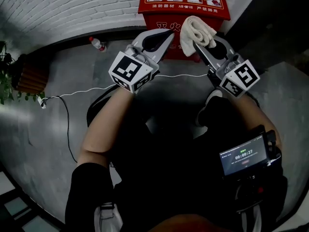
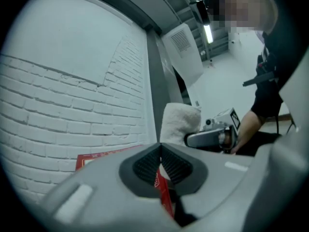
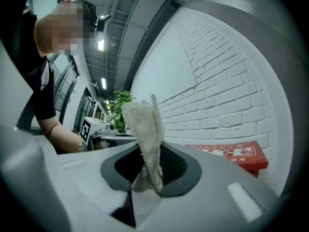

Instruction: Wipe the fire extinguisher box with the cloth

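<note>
A red fire extinguisher box [image 1: 166, 4] stands against the white brick wall; its top shows as a red panel [image 3: 236, 151] in the right gripper view and low behind the jaws [image 2: 96, 158] in the left gripper view. My right gripper [image 1: 203, 43] is shut on a cream cloth [image 1: 195, 30], which hangs over the box's front right; the cloth [image 3: 145, 134] sticks up from the closed jaws. My left gripper [image 1: 166, 37] is shut with nothing in it, in front of the box's left half. The cloth [image 2: 178, 122] also appears in the left gripper view.
A plastic bottle [image 1: 98, 43] lies on the grey floor left of the box. A white cable [image 1: 72, 93] runs across the floor to a plug. A potted plant [image 1: 7, 76] stands at far left. A timer screen [image 1: 244, 156] sits at the person's right hip.
</note>
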The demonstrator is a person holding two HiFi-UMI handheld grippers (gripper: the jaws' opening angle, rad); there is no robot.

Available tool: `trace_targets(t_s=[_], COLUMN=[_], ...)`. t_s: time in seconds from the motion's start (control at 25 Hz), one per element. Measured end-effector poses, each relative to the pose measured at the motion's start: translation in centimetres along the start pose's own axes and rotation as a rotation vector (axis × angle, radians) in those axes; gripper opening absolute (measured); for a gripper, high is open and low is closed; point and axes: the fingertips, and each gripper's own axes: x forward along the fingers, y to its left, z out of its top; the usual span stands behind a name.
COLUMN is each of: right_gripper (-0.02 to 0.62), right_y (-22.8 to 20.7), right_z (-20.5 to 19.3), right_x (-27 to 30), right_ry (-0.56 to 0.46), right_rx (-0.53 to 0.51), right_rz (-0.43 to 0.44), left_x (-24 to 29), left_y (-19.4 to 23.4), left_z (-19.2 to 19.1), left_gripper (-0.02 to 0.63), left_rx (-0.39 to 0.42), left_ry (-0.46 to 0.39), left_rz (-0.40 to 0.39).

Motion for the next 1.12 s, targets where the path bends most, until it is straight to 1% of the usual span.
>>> trace_targets(t_s=[0.12,0.24,0.36,0.44,0.68,0.8,0.92,1.12], right_gripper=[0.084,0.080,0.080,0.080,0.080,0.080,0.080,0.080], right_y=[0.0,1.7,3.0,2.9,3.6,3.2,2.8,3.3], right_z=[-0.7,-0.3,-0.4,-0.9,-1.6,-2.1,-2.4,-1.7], right_x=[0.3,0.3,0.2,0.3,0.0,0.1,0.3,-0.3], right_ry=[0.000,-0.010,0.008,0.021,0.049,0.057,0.056,0.047], right_rx=[0.029,0.051,0.039,0.037,0.052,0.073,0.071,0.042], right_rz=[-0.007,-0.014,-0.011,-0.006,-0.013,-0.016,-0.010,-0.014], left_x=[-0.4,-1.6,-2.3,-2.1,-2.8,-2.6,-2.1,-2.3], left_y=[0.1,-0.2,-0.6,-0.5,-1.0,-0.9,-0.4,-1.0], left_z=[-0.4,0.0,0.3,0.3,0.6,0.3,-0.2,0.7], left_gripper=[0.004,0.003,0.005,0.004,0.004,0.005,0.005,0.005], left_rx=[0.021,0.025,-0.004,-0.018,-0.014,-0.005,0.000,-0.007], left_ry=[-0.009,-0.013,-0.004,0.002,0.001,0.010,0.020,-0.011], left_rz=[0.014,0.016,0.010,0.009,0.008,0.011,0.018,0.012])
